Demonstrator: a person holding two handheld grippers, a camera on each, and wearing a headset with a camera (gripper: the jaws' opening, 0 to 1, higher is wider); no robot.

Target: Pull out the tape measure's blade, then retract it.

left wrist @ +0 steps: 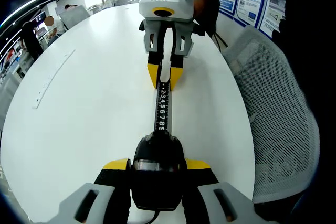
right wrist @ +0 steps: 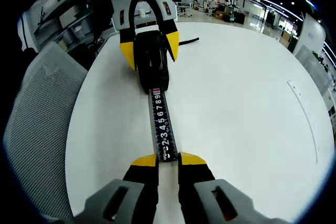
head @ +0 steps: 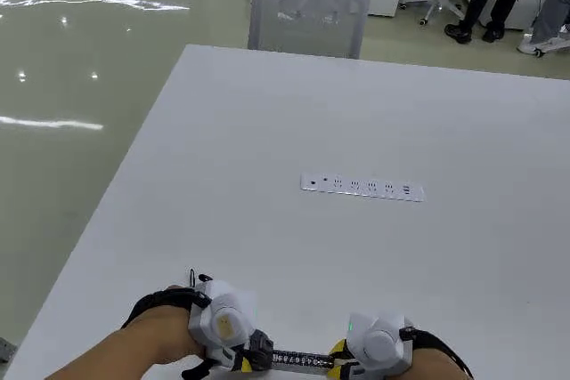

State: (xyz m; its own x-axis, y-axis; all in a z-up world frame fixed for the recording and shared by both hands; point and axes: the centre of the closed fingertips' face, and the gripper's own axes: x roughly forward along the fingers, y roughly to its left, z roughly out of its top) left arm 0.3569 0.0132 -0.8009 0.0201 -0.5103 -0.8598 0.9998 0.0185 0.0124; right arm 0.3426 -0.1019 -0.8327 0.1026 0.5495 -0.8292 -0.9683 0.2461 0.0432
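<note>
A black tape measure case [left wrist: 157,169] sits between the yellow-tipped jaws of my left gripper [left wrist: 157,165], which is shut on it. Its black blade [left wrist: 161,109] with white numerals runs a short way out to my right gripper [left wrist: 164,78], shut on the blade's end. From the right gripper view, the blade [right wrist: 162,129] stretches from my right gripper [right wrist: 168,159] to the case [right wrist: 151,59] in the left gripper [right wrist: 149,48]. In the head view both grippers sit at the table's near edge, left gripper [head: 242,360], right gripper [head: 337,364], the blade [head: 301,361] between them.
The white table [head: 356,131] carries a white power strip [head: 362,188] at its middle. A grey mesh chair [head: 307,17] stands at the far edge, another mesh chair [left wrist: 278,124] by the near edge. A black cord [right wrist: 191,40] lies behind the left gripper. People stand far off.
</note>
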